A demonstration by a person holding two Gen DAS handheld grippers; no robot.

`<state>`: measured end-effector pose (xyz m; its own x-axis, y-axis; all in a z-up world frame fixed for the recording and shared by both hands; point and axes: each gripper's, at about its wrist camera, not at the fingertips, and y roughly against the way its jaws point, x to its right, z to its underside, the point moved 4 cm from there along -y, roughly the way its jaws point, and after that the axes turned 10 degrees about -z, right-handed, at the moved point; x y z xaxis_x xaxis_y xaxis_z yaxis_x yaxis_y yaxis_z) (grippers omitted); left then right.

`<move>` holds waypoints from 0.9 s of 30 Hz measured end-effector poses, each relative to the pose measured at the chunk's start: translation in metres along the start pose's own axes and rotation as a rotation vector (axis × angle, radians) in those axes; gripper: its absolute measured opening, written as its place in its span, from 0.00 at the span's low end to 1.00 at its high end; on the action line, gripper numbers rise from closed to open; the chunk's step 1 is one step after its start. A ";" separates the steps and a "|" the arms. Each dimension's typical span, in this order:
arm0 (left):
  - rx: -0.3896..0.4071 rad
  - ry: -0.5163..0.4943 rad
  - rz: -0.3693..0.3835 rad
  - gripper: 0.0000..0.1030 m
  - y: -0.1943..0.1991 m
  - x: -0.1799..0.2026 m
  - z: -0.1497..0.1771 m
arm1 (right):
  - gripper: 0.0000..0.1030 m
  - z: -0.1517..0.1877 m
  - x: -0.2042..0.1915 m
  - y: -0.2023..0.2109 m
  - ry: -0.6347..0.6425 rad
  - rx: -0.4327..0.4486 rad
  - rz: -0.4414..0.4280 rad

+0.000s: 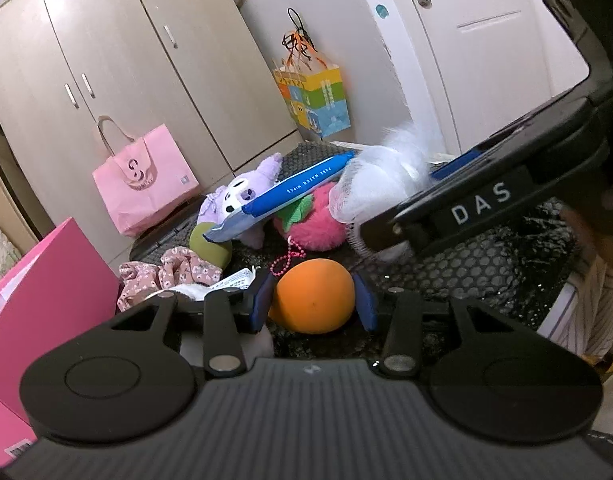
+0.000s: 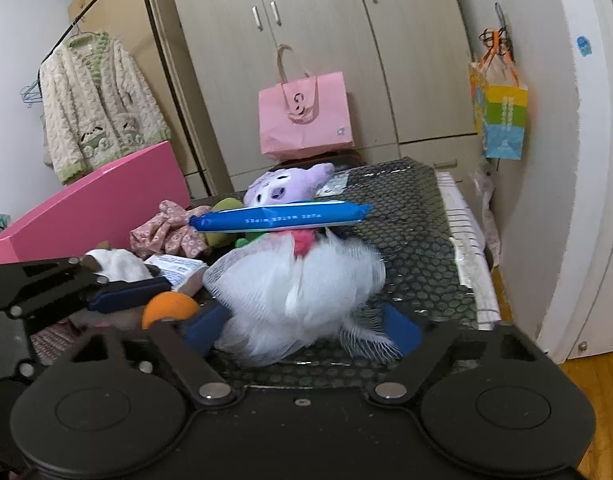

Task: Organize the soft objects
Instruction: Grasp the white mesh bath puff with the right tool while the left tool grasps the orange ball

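Both hands work the heap on the black mesh mat (image 2: 418, 216) at once, each gripper taking one soft thing.

The left gripper (image 1: 313, 305) has its blue pads (image 1: 262, 300) set either side of the orange ball (image 1: 314, 296), low and level with its widest part, which is where a round, squashy thing is least likely to squirt out. The pads look to be touching its flanks, so I read this as a light pinch, though the far pad is partly hidden and the ball shows no dent.

The right gripper (image 2: 304, 330) straddles the white mesh bath pouf (image 2: 298, 280), which bulges up between its fingers. The jaws stand fairly wide and the netting fills the gap; it seems gathered rather than squeezed hard, as suits something that compresses to nothing.

Just beyond the pouf, a blue wet-wipes pack (image 2: 278, 218) lies propped across a purple plush (image 2: 286, 184) and a pink strawberry plush (image 1: 314, 220). Left of the ball sits a floral scrunchie (image 1: 166, 276), with a pink box (image 1: 46, 280) further left, probably the destination.
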<state>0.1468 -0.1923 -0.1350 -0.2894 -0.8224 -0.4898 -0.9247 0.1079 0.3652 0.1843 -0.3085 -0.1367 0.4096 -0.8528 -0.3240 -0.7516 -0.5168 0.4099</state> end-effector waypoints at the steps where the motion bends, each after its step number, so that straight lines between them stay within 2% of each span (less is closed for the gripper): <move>1: 0.004 -0.008 -0.005 0.40 0.000 0.001 0.001 | 0.55 0.001 0.000 0.001 0.006 0.004 0.005; 2: 0.008 -0.013 -0.008 0.40 0.001 0.002 0.001 | 0.54 0.001 -0.001 0.003 0.014 0.005 0.006; 4: 0.009 -0.011 -0.007 0.39 0.002 0.003 0.001 | 0.44 0.002 -0.003 0.006 0.031 0.013 -0.001; 8: 0.020 0.020 -0.006 0.38 0.005 -0.004 0.000 | 0.35 0.002 -0.006 0.012 0.064 0.023 0.004; 10: 0.032 0.039 -0.005 0.38 0.008 -0.007 -0.002 | 0.28 0.003 -0.008 0.013 0.073 0.021 0.003; 12: 0.047 0.057 0.001 0.38 0.010 -0.011 -0.005 | 0.28 0.002 -0.009 0.014 0.075 0.018 -0.008; 14: 0.064 0.082 0.018 0.38 0.014 -0.014 -0.007 | 0.32 0.002 -0.009 0.015 0.080 0.016 -0.002; 15: 0.066 0.095 0.032 0.38 0.014 -0.015 -0.009 | 0.39 0.002 -0.008 0.015 0.077 0.021 0.007; 16: 0.067 0.110 0.047 0.38 0.014 -0.016 -0.010 | 0.52 0.001 -0.007 0.016 0.075 0.022 0.014; 17: 0.069 0.123 0.059 0.38 0.014 -0.017 -0.010 | 0.59 0.000 -0.005 0.016 0.071 0.024 0.022; 18: 0.070 0.132 0.067 0.38 0.014 -0.018 -0.011 | 0.71 -0.001 -0.003 0.017 0.068 0.029 0.028; 19: 0.071 0.142 0.072 0.38 0.013 -0.019 -0.012 | 0.78 -0.002 -0.002 0.018 0.065 0.040 0.030; 24: 0.050 0.195 0.109 0.38 0.008 -0.026 -0.013 | 0.81 -0.014 0.002 0.012 0.042 0.061 -0.005; 27: 0.037 0.228 0.129 0.38 0.006 -0.030 -0.014 | 0.81 -0.016 0.006 -0.002 0.033 0.030 0.030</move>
<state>0.1531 -0.1750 -0.1068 -0.3462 -0.9046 -0.2487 -0.8934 0.2371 0.3815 0.1960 -0.3137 -0.1259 0.4028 -0.8702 -0.2839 -0.7789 -0.4887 0.3930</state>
